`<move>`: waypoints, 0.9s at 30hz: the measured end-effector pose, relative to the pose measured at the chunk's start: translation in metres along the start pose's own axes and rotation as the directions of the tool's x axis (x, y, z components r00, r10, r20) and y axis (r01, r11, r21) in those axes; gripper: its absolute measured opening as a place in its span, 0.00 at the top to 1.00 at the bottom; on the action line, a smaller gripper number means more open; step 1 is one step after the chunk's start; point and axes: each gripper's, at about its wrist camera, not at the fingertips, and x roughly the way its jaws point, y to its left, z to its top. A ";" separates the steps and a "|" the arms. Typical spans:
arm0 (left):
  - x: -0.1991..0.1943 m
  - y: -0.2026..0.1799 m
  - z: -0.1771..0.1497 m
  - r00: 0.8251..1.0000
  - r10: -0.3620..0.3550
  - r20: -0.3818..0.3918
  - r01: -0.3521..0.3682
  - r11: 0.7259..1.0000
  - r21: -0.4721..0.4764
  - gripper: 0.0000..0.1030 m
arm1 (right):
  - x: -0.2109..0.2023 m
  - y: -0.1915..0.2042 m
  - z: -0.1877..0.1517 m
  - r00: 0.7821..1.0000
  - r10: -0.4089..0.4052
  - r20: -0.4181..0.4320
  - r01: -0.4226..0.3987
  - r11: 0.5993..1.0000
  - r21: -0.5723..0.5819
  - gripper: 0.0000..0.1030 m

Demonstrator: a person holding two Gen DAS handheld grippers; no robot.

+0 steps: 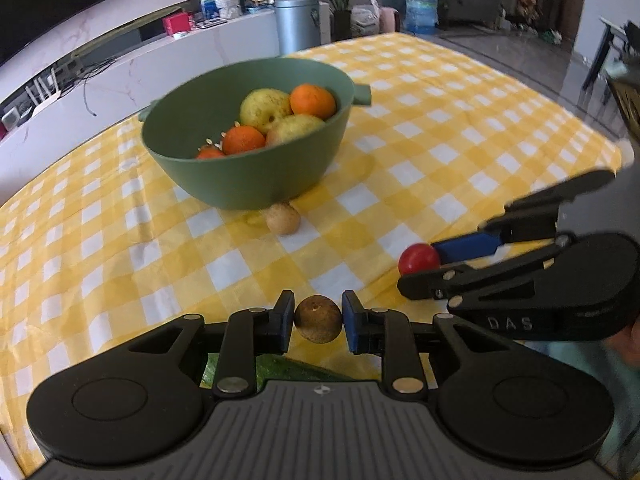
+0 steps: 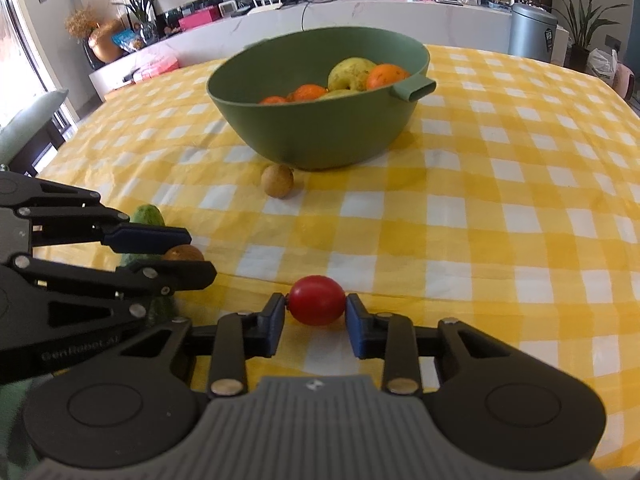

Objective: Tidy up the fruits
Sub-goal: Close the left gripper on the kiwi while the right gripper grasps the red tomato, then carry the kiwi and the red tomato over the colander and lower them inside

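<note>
Left wrist view: the left gripper (image 1: 318,319) is seen clamped on a small brown fruit (image 1: 318,319), while oranges and pears are already gathered in the green bowl (image 1: 248,176) and a tan fruit (image 1: 283,219) is left on the checked cloth (image 1: 460,128) ("DAS" is read on the other tool). Right wrist view: the right gripper (image 2: 316,307) is pressed against a red tomato (image 2: 316,300) low over the cloth, a cucumber (image 2: 149,215) is still outside the bowl, and "GenRobot" lettering is partly legible.

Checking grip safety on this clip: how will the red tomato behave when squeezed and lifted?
The tomato looks round and glossy, so it may slip or roll from the right hand-held gripper. Its thin skin probably bruises under a hard squeeze. It is small, likely light.
</note>
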 end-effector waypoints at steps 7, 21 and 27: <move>-0.015 0.014 0.020 1.000 0.000 0.019 0.002 0.998 -0.056 0.73 | -0.014 -0.001 0.008 0.998 0.035 0.046 -0.035 0.999 -0.004 0.71; -0.013 0.046 0.083 0.998 0.018 0.065 -0.012 0.997 -0.080 0.73 | -0.026 0.000 0.071 0.982 0.083 0.169 -0.056 0.986 -0.157 0.71; 0.005 0.063 0.101 0.998 0.046 0.048 -0.041 0.994 -0.098 0.73 | -0.016 -0.002 0.104 0.976 0.108 0.191 -0.070 0.979 -0.193 0.72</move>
